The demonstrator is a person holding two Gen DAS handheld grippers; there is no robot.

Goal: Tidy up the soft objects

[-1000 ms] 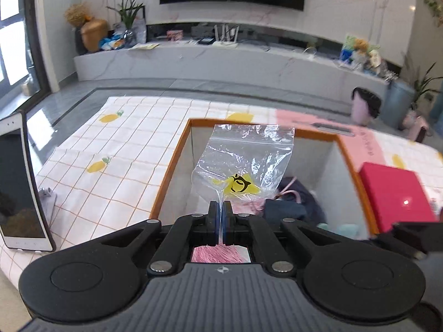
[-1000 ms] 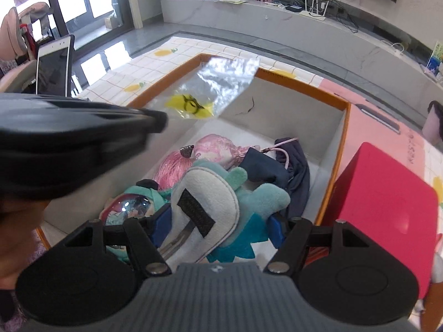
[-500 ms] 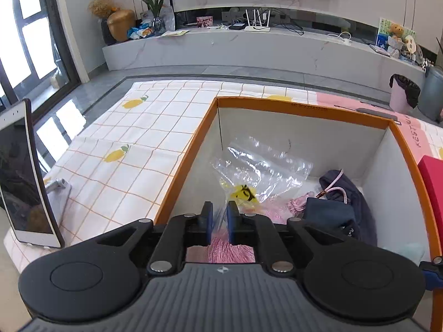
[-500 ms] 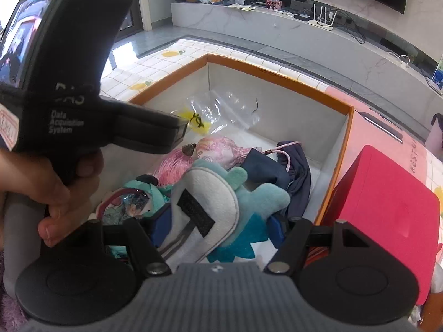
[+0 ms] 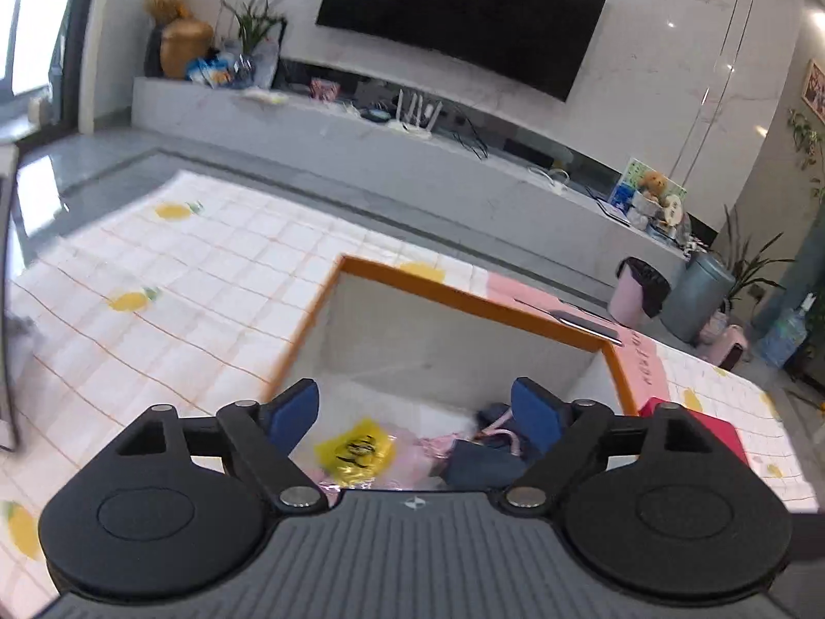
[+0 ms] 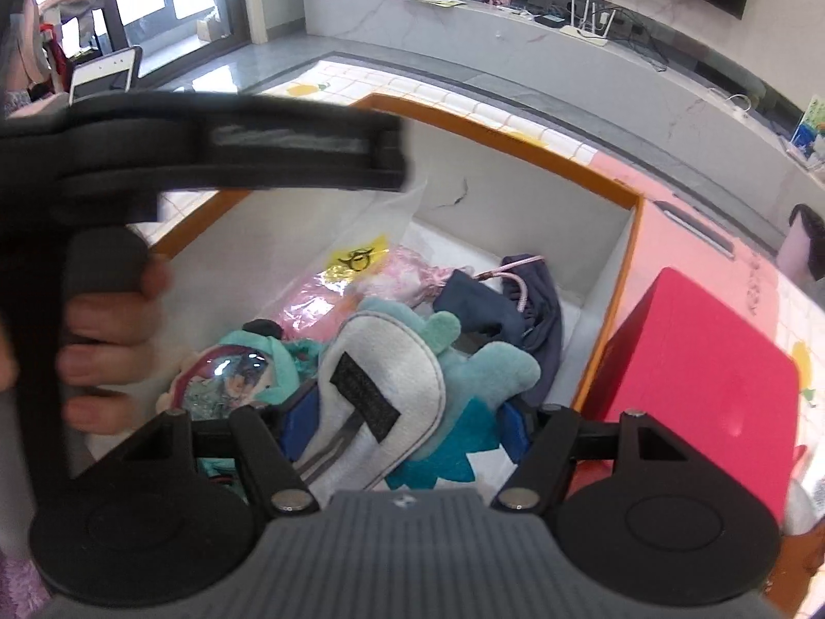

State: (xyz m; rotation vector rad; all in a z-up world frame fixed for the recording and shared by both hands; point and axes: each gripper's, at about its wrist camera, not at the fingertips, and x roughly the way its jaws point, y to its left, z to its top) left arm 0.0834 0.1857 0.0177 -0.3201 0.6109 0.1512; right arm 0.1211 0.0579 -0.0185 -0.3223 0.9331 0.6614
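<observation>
Right wrist: one box (image 6: 613, 196), one plastic bag (image 6: 356, 263).

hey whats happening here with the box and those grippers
A person is sorting soft things into an orange-rimmed white box, a two-finger gripper in each hand. The left gripper is opening, with nothing between its pads; the clear plastic bag with a yellow label lies loose in the box beneath it, on a pink plush. The right gripper is shut on a teal and grey plush toy, held over the box beside a dark blue drawstring pouch.
</observation>
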